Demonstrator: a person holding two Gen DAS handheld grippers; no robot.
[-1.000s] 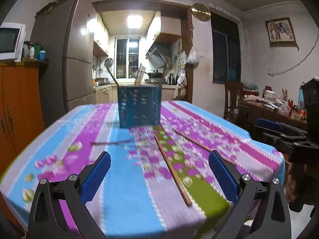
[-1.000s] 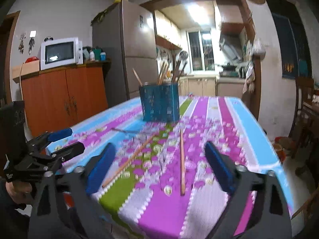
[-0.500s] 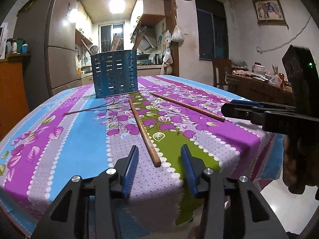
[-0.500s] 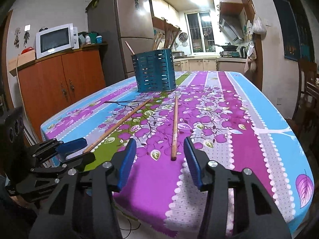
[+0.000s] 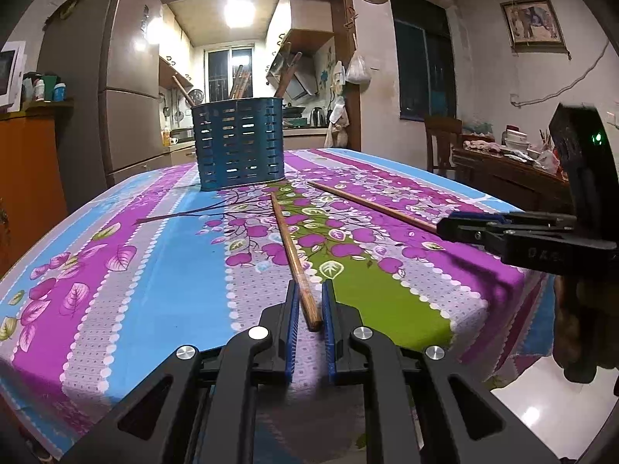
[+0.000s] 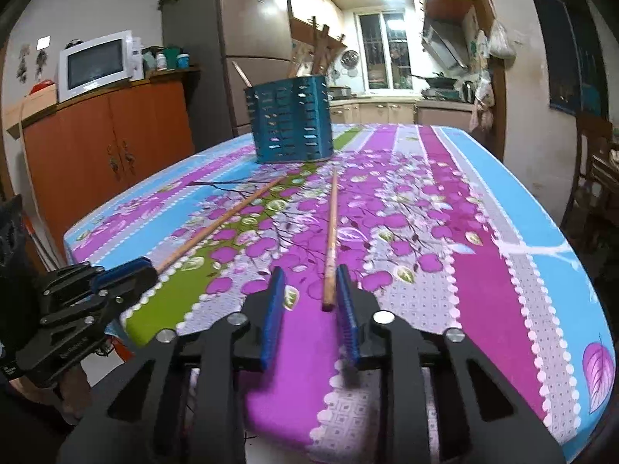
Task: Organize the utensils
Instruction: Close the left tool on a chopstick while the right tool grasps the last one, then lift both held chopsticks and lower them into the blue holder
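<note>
We hold the left gripper (image 5: 309, 301) at the near edge of the table, its jaws just drawn nearly together around the near end of one wooden chopstick (image 5: 288, 239). The blue pads (image 5: 293, 309) flank the stick closely, but we cannot tell whether both press on it. That chopstick runs away from us toward the blue utensil holder (image 5: 240, 143), stopping short of it.

Our right gripper (image 6: 309, 290) has also been closing, yet a clear gap remains: the second chopstick (image 6: 331, 232) lies just beside the right-hand pad (image 6: 344, 301), with bare flowered tablecloth (image 6: 483, 232) between the stick and the other pad. This stick likewise points at the holder (image 6: 290, 120) and ends near its base.

The left wrist view alone shows a framed picture (image 5: 532, 23) on the wall and a wooden chair (image 5: 443, 135), both to the right of the holder; there the right gripper (image 5: 464, 228) appears side-on over its stick's near end. The right wrist view alone gives the full microwave (image 6: 96, 63) on an orange cabinet (image 6: 112, 143) to the left of the holder, and the left gripper (image 6: 131, 274) at the first stick's (image 6: 216, 228) near end.
</note>
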